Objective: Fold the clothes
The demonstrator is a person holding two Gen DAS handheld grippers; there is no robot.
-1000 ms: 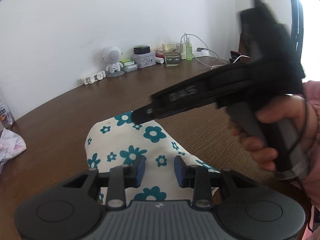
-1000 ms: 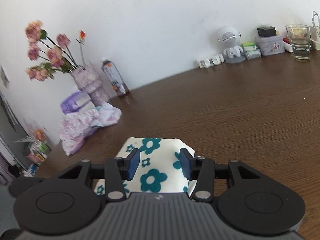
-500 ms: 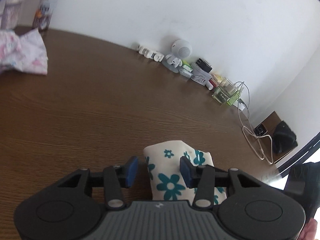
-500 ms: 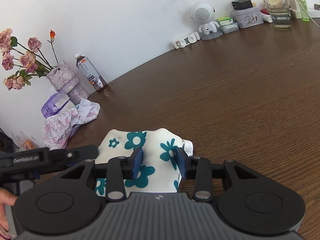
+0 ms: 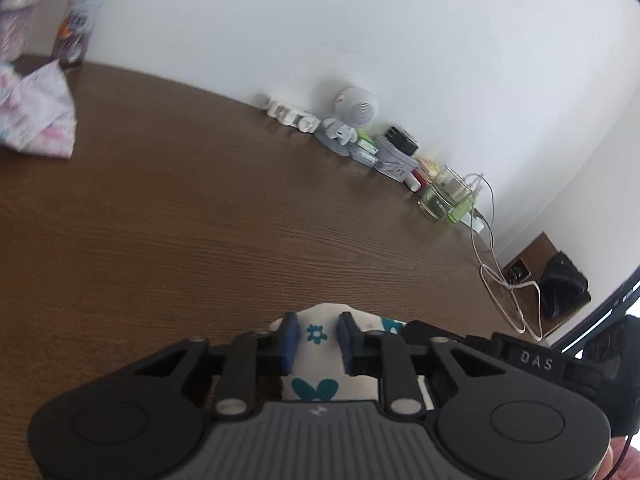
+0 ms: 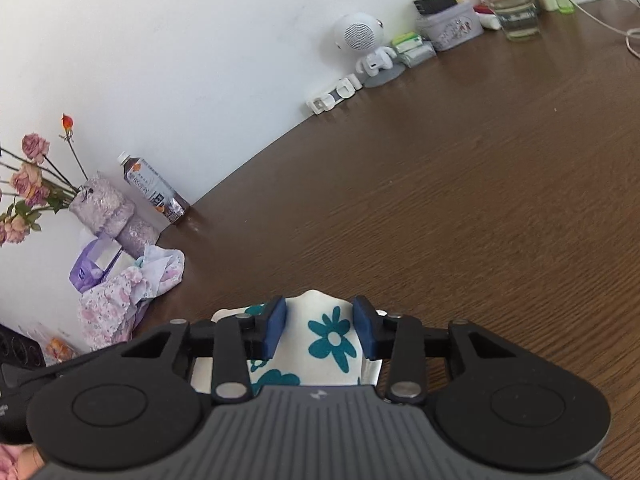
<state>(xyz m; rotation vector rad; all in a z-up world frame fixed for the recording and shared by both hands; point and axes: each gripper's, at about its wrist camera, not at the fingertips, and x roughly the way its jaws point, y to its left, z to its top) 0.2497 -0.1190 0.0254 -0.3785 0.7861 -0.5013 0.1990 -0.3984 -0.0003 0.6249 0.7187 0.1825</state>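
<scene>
Both hand-held grippers hang low over the brown wooden desk [image 6: 480,184], each with its blue pads spread apart and nothing pinched between them. Between the pads of the left hand-held gripper [image 5: 318,344] and those of the right hand-held gripper [image 6: 320,330] shows the same folded cloth [image 6: 326,344], white with teal flowers, lying on the desk at the near edge of both views; the cloth fills the gaps, but the pads stand clear of it on either side. In the left wrist view the right tool's black body pokes in beside the cloth.

Next in size, a crumpled heap of pink-flowered clothes [image 6: 120,300] sits well apart at the desk's far left, by a purple vase of dried roses [image 6: 108,208] and a drink bottle [image 6: 154,188] against the white wall. Along the same wall, farther right, stand a round white robot-shaped speaker [image 6: 360,36], a lidded patterned box [image 6: 452,28] with a black item on top, and a glass of water [image 6: 512,8]. Thin white cables [image 5: 496,280] trail off the desk's right edge.
</scene>
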